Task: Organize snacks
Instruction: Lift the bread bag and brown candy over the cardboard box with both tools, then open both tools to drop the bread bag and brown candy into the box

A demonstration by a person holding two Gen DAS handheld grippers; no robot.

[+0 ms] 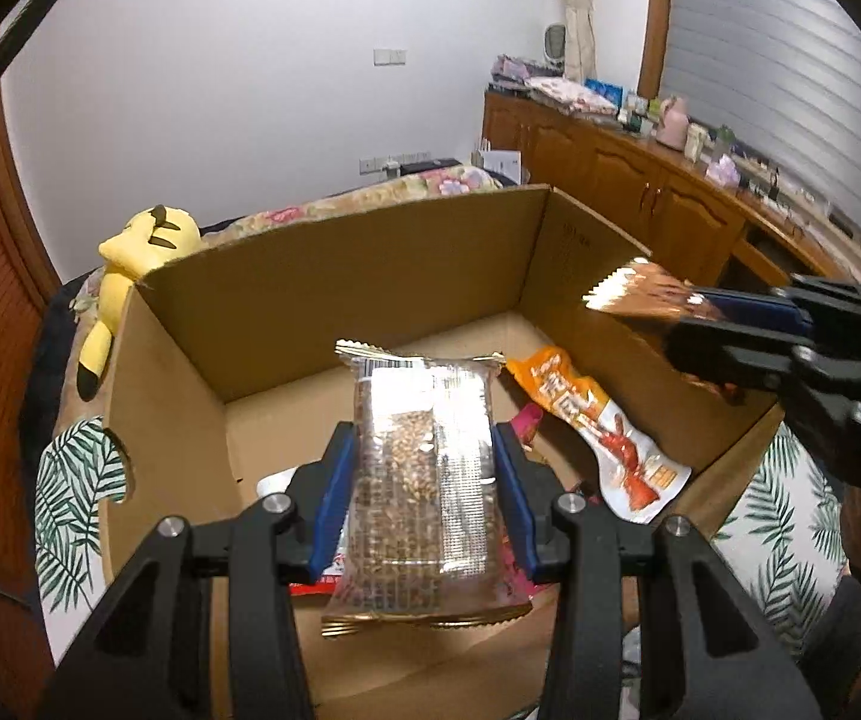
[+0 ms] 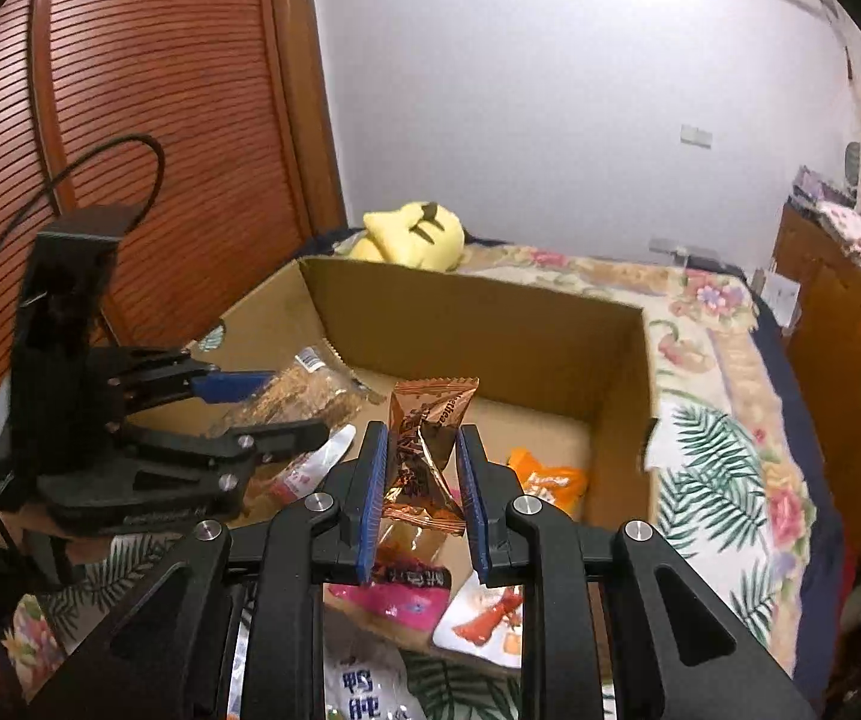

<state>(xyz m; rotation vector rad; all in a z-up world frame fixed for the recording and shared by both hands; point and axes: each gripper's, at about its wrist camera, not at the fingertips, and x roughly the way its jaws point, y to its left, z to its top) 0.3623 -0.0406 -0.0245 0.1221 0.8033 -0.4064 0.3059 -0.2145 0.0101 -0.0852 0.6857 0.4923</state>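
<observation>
The left gripper [image 1: 424, 498] clamps one clear grain bar packet [image 1: 424, 480] between its blue pads, held over the open cardboard box [image 1: 334, 276]. The right gripper [image 2: 421, 492] pinches one copper foil snack packet [image 2: 424, 450] above the same box. Inside lie at least three packets: one orange and white [image 1: 601, 426], two pink ones partly hidden. One yellow plush toy [image 1: 130, 264] rests behind the box

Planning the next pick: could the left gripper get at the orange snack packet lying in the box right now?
Probably not yet. The left gripper has its jaws clamped on a clear grain-bar packet, so they are occupied. The orange packet lies uncovered in the cardboard box, with open space above it.
</observation>
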